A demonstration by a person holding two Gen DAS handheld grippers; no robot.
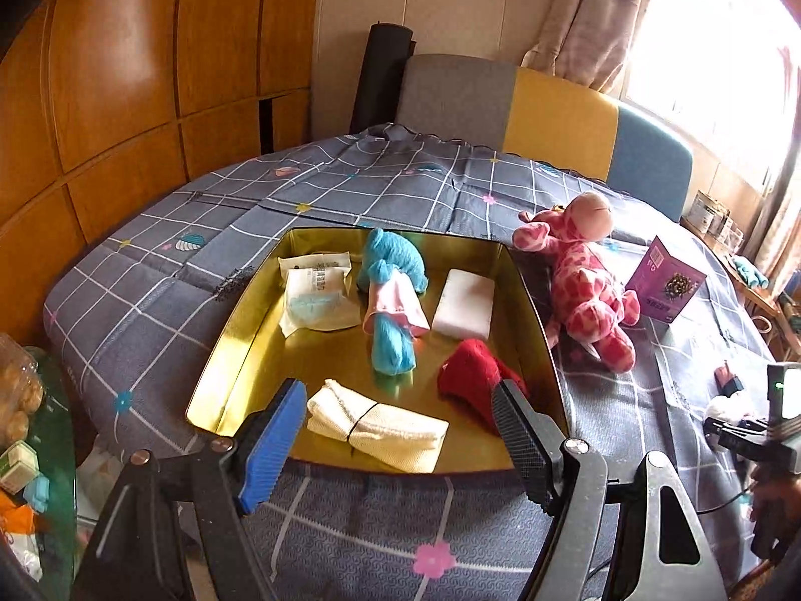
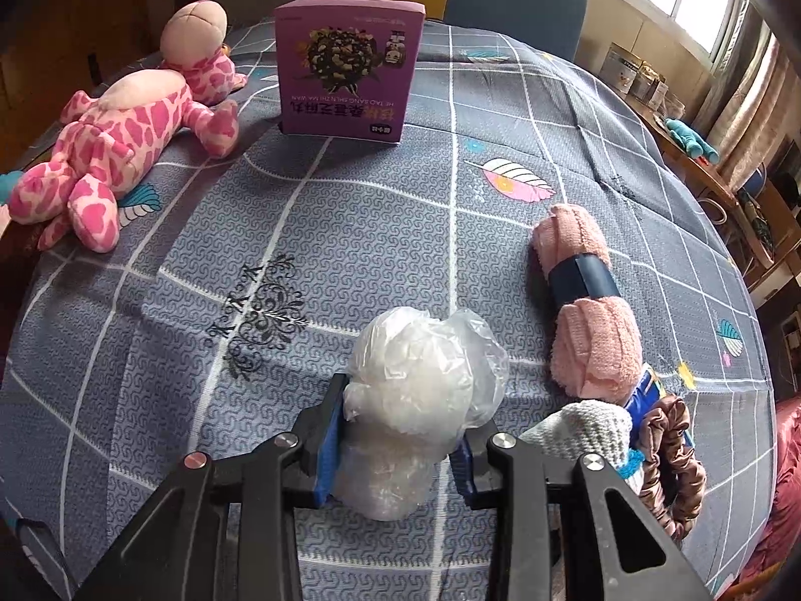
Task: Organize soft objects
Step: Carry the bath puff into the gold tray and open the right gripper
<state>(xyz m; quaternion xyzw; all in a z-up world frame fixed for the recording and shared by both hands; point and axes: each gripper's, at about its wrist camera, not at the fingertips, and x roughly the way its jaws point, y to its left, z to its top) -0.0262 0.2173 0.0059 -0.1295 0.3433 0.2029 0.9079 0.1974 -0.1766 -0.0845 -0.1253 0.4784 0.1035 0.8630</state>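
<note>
A grey checked bedspread [image 1: 350, 185] covers the surface. On it sits an open gold tin [image 1: 240, 350] holding a blue yarn skein [image 1: 393, 300], a red knit piece [image 1: 468, 375], a white block [image 1: 463, 303], a tied cream cloth [image 1: 375, 423] and wrapped packets [image 1: 313, 290]. Right of the tin lies a pink giraffe plush [image 1: 583, 283], near a purple box [image 2: 348, 65]. The left gripper [image 1: 400, 430] hangs with jaws apart and empty at the tin's near edge. The right gripper [image 2: 395, 443] clamps a crumpled clear plastic bag [image 2: 420, 385]; its contents are unclear. A pink yarn skein [image 2: 585, 300] lies to the right, and a brown scrunchie [image 2: 671, 456] is partly hidden.
</note>
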